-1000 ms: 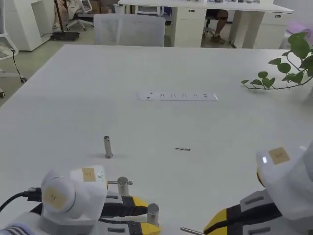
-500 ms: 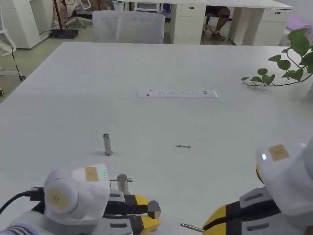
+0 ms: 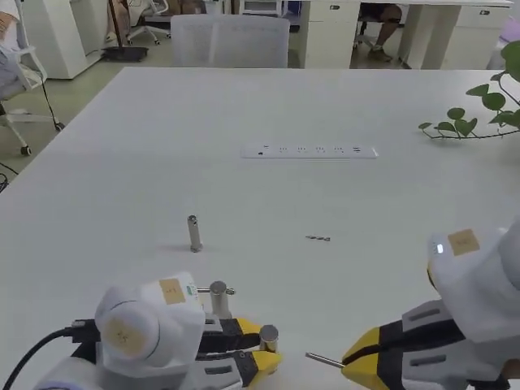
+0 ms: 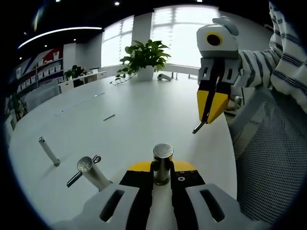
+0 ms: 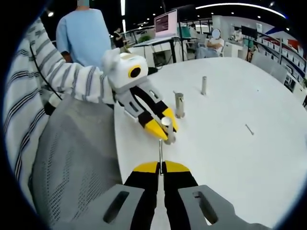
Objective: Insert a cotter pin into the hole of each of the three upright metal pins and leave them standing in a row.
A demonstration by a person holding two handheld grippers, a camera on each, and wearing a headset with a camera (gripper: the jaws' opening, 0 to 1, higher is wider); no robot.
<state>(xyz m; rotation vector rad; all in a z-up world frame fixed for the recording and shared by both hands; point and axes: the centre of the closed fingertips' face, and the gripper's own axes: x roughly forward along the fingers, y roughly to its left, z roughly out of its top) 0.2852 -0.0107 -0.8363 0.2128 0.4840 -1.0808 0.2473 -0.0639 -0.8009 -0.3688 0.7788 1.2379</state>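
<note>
At table (image 3: 244, 162) edge: my left gripper (image 3: 262, 347) clamps an upright pin (image 3: 269, 332), my right gripper (image 3: 350, 366) pinches a cotter pin (image 3: 322, 358).

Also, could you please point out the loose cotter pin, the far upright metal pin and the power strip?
loose cotter pin (image 3: 318, 238), head view, middle of its length.
far upright metal pin (image 3: 194, 233), head view, mid shaft.
power strip (image 3: 309, 151), head view, centre of its top face.
</note>
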